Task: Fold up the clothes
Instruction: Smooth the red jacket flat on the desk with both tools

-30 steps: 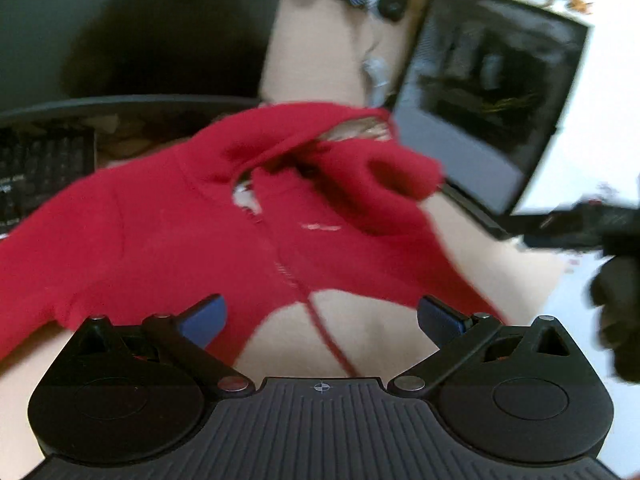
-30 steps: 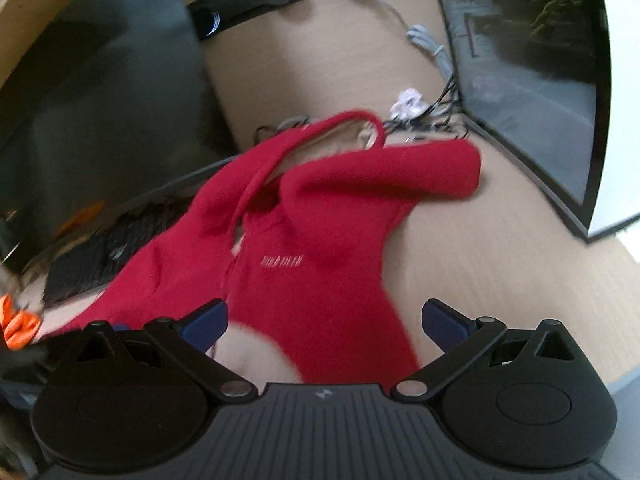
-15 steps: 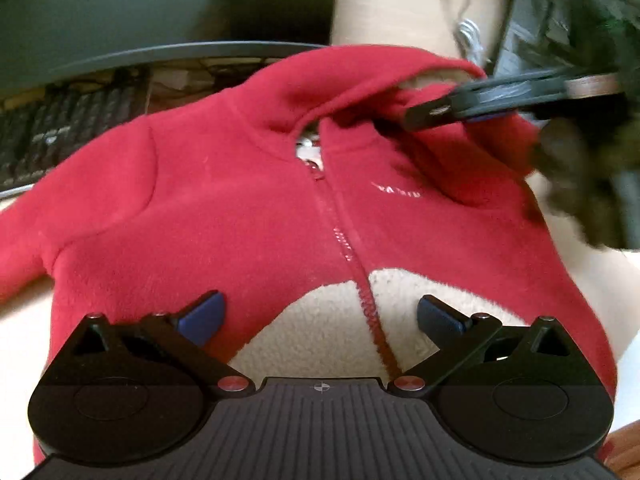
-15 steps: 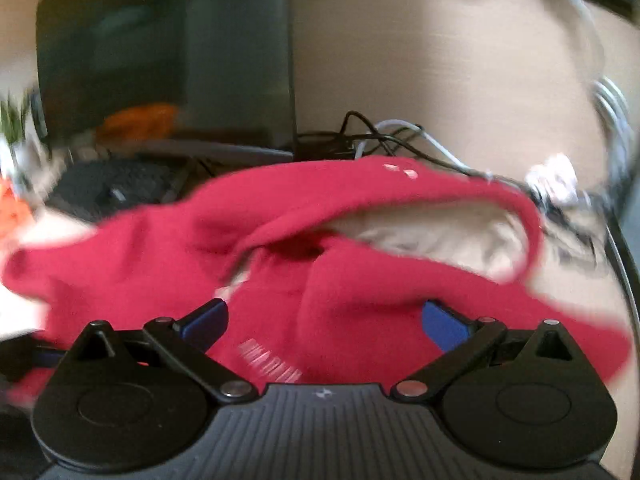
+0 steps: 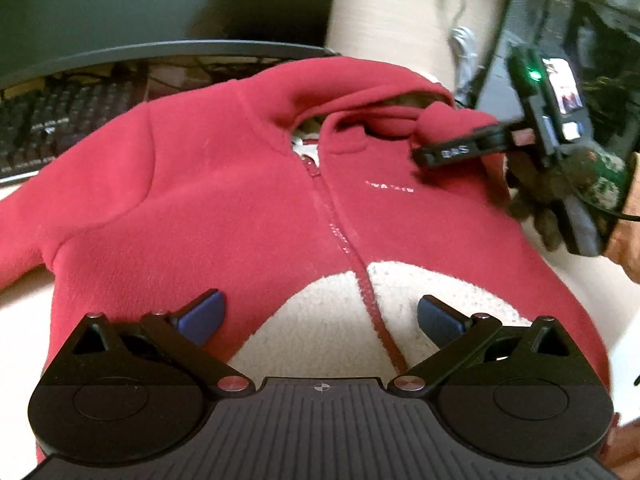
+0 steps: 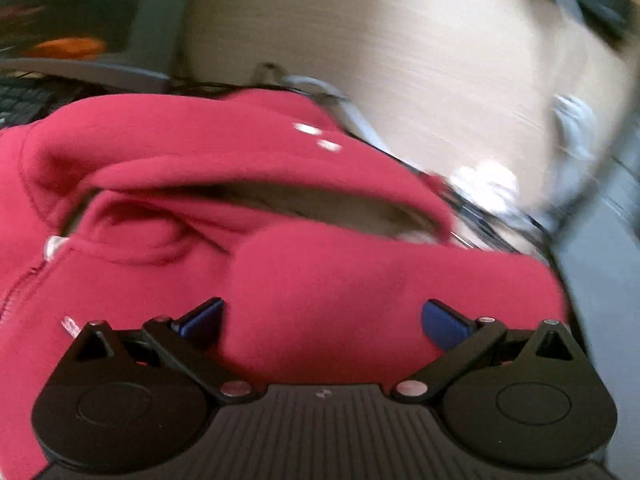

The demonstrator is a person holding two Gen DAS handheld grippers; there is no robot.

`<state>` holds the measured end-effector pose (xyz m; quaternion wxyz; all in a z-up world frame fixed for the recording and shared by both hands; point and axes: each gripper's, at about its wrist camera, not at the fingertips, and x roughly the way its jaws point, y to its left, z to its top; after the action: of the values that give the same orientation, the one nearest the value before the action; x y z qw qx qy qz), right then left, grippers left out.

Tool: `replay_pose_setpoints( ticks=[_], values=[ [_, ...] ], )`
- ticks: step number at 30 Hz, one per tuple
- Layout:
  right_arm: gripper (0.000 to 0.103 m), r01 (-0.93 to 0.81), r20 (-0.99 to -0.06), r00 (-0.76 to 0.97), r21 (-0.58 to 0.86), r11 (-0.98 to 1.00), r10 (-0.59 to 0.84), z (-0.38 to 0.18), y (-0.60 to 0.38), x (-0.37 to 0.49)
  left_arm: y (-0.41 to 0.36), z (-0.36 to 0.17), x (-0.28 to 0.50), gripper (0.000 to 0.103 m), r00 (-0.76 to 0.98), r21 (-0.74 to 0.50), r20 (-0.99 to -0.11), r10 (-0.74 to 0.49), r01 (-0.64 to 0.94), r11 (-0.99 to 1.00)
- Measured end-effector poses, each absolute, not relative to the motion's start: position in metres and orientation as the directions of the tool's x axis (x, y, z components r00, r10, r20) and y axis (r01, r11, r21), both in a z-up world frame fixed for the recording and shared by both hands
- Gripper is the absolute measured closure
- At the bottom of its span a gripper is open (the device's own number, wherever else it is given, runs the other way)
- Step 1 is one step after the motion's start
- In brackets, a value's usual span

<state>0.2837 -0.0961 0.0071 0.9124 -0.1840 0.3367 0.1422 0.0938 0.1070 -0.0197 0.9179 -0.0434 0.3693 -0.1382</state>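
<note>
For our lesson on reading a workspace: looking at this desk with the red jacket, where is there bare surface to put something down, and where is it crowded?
Bare wood lies behind the hood of the jacket, between the two monitors, crossed by cables at the hood's edge. A pale strip of desk shows under the outstretched sleeve. The keyboard side is crowded.

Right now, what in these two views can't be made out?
- Left wrist: the red hoodie's hem is hidden behind the left gripper.
- Left wrist: chest lettering is too small to read.
- Right wrist: cables past the hood are motion-blurred.
- Right gripper: contact with the sleeve is unclear.
</note>
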Motion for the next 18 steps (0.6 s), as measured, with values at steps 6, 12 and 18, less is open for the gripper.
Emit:
replay_pose_setpoints(
  ticks=[6,12,18],
  values=[
    [0.000,-0.264,-0.653,0.756,-0.244,0.933,0.043,0.025,-0.133,0.204,0.137,-0.003,0.075,0.000,0.685,-0.323,-0.640,-0.349,0.173,0.930],
    [0.000,-0.246,-0.607,0.781,-0.081,0.966,0.148,0.046,-0.148,0.160,0.231,0.032,0.055,0.000,0.799,-0.232,-0.596,0.087,-0.275,0.933],
    [0.000,-0.389,-0.665,0.654,0.114,0.914,0.361,0.024,-0.122,0.124,0.319,0.028,0.043,0.000,0.707,-0.248,-0.610,0.358,-0.599,0.761]
  ],
)
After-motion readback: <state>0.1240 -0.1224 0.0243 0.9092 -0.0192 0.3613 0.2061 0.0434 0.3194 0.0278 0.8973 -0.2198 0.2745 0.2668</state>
